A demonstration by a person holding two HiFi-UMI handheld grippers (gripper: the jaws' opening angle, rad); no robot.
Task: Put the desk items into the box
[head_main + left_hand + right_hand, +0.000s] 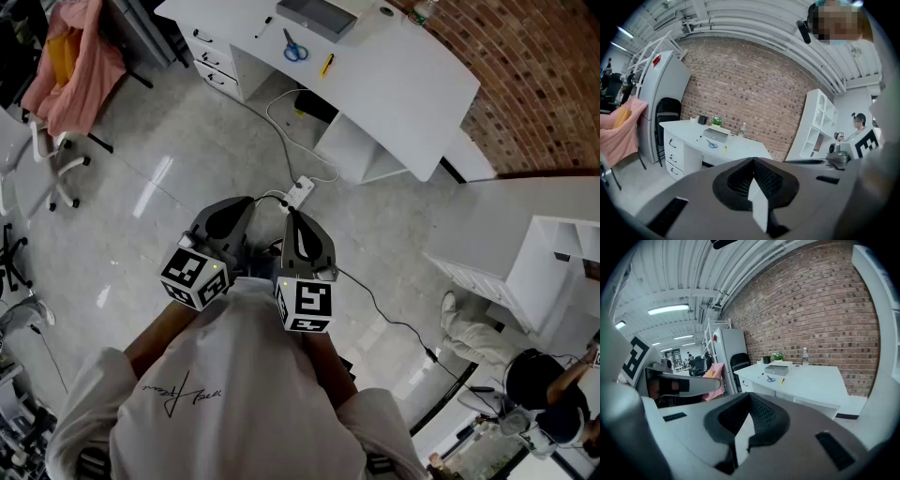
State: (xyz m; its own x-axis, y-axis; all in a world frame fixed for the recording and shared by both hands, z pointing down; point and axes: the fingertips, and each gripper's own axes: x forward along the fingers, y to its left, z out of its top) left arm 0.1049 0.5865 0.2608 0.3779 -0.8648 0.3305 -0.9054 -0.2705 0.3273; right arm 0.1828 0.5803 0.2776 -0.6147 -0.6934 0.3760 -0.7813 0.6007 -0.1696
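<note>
Bright, even indoor light. Ceiling tubes point(668, 309) glow above the white desk point(811, 380); glare streaks the glossy floor point(155, 183) left of the desk. Both gripper views bulge strongly, with black corners.

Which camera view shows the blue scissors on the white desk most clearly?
The head view: it looks down on the scissors, so the blue handles and the blades lie flat against the desk. The left gripper view and the right gripper view show them only as a small blue spot far away, at a flat angle.
</note>
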